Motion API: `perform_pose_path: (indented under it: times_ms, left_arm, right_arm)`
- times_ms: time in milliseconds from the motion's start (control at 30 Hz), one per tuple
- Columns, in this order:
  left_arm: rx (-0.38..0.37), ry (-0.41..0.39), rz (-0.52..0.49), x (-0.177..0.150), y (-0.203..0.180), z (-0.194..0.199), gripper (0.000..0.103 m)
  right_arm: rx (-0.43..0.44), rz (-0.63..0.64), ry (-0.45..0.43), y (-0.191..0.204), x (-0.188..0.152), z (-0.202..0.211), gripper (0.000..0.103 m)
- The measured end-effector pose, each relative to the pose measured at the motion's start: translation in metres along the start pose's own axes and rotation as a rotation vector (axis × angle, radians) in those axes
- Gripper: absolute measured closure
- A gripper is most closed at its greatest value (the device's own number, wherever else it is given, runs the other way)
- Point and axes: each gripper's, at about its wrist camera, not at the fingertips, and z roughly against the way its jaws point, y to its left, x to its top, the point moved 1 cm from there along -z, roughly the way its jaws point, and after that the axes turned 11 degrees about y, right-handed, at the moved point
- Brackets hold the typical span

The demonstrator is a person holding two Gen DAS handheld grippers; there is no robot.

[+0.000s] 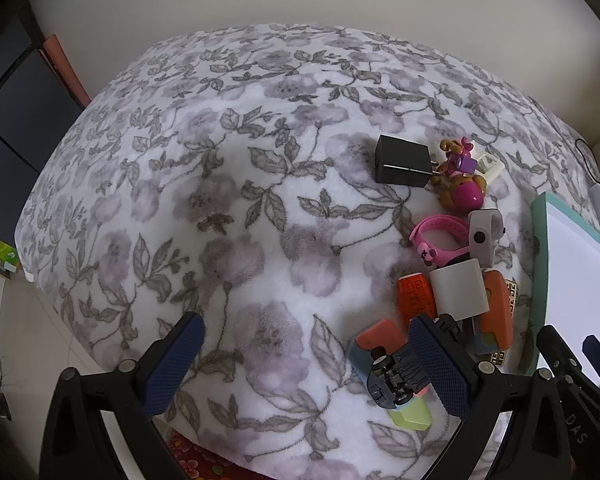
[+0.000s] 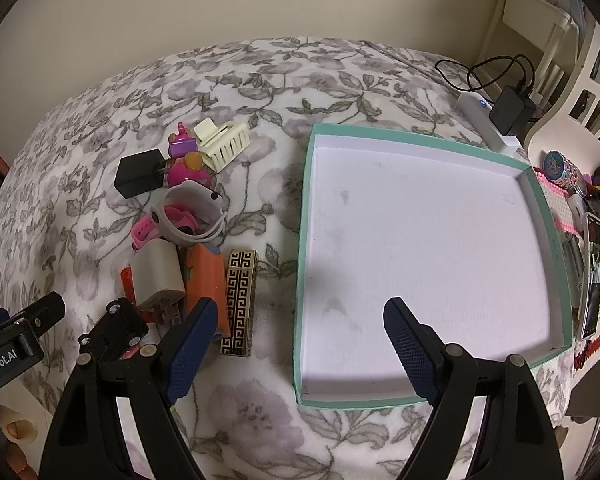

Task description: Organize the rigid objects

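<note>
While both of my grippers are hovering with jaws spread wide and gripping nothing, I am listing what is lying on the flowered blanket (image 1: 228,208).

Left gripper (image 1: 308,364): sitting at the bottom of its frame, over bare blanket beside the pile.

Right gripper (image 2: 300,344): sitting at the bottom of its frame, straddling the near left edge of the box (image 2: 306,240).

Box: teal-rimmed, white inside, filling the right half of the right view.

Pile, left of the box: black charger (image 2: 138,174), pink toy (image 2: 188,170), cream clip (image 2: 222,144), white band (image 2: 192,216), pink watch (image 2: 144,232), white plug (image 2: 160,276), orange case (image 2: 206,276), gold-patterned lighter (image 2: 240,304), toy car (image 1: 396,376).
</note>
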Motion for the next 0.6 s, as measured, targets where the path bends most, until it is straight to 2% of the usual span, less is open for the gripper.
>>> perform_pose_path:
  times_ms: [600]
  left_arm:
    - [-0.004, 0.000, 0.000, -0.0003, 0.0000, 0.0004, 0.000]
  right_arm:
    - [0.000, 0.002, 0.000, 0.0008, 0.0004, 0.0008, 0.017]
